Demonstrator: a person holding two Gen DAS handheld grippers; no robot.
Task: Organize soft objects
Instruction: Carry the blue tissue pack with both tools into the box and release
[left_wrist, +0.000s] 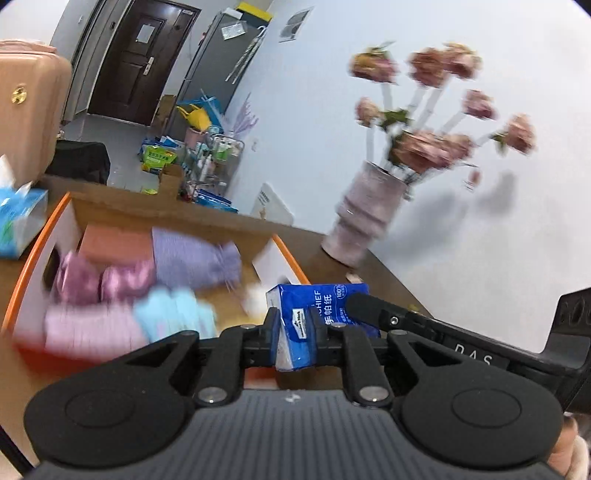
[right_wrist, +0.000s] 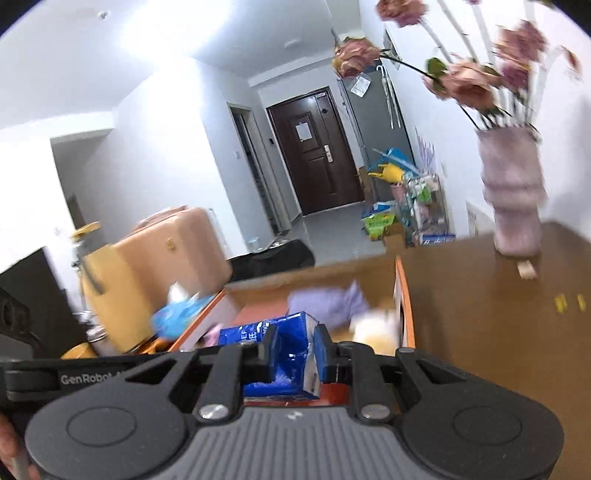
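Observation:
A blue tissue pack (left_wrist: 317, 314) is held in the air by both grippers, one at each end. My left gripper (left_wrist: 295, 332) is shut on its near end. My right gripper (right_wrist: 295, 350) is shut on the other end of the tissue pack (right_wrist: 273, 339), and its black finger (left_wrist: 373, 308) reaches in from the right in the left wrist view. Below lies an orange-rimmed cardboard box (left_wrist: 33, 251) with soft things in it: a purple knitted cloth (left_wrist: 192, 258), pink and violet bundles (left_wrist: 107, 280), a light blue cloth (left_wrist: 173, 314).
A pink ribbed vase (left_wrist: 362, 221) of pink flowers stands on the brown table (left_wrist: 391, 280) right of the box. An open tissue box (left_wrist: 18, 218) sits at the left. A peach suitcase (right_wrist: 173, 247) stands beyond the table. A small wooden piece (right_wrist: 526, 269) lies by the vase.

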